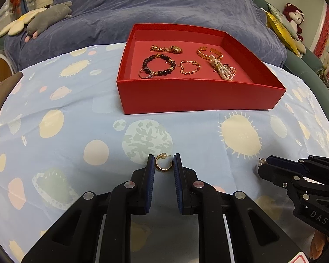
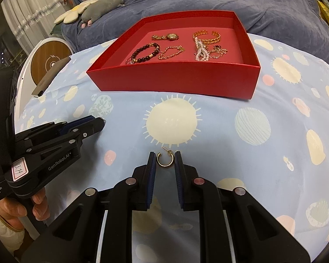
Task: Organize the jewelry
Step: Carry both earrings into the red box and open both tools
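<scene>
A red box (image 1: 186, 97) (image 2: 175, 81) stands on the patterned cloth and holds a gold watch (image 1: 167, 48), a dark bead bracelet (image 1: 159, 64), gold chains (image 1: 189, 67), a gold bangle (image 1: 209, 52) and pearls (image 1: 221, 69). A gold hoop earring (image 1: 163, 163) lies on the cloth between my left gripper's (image 1: 163, 164) open fingers. A second gold hoop earring (image 2: 165, 159) lies between my right gripper's (image 2: 165, 161) open fingers. Neither earring is clamped. The right gripper also shows in the left wrist view (image 1: 264, 166), the left gripper in the right wrist view (image 2: 98, 122).
A blue sofa (image 1: 164, 6) with plush toys (image 1: 48, 17) lies behind the table. A round wooden-faced device (image 2: 49, 62) stands at the left edge. A yellow cushion (image 1: 280, 28) and a red plush (image 1: 294, 15) sit at the right.
</scene>
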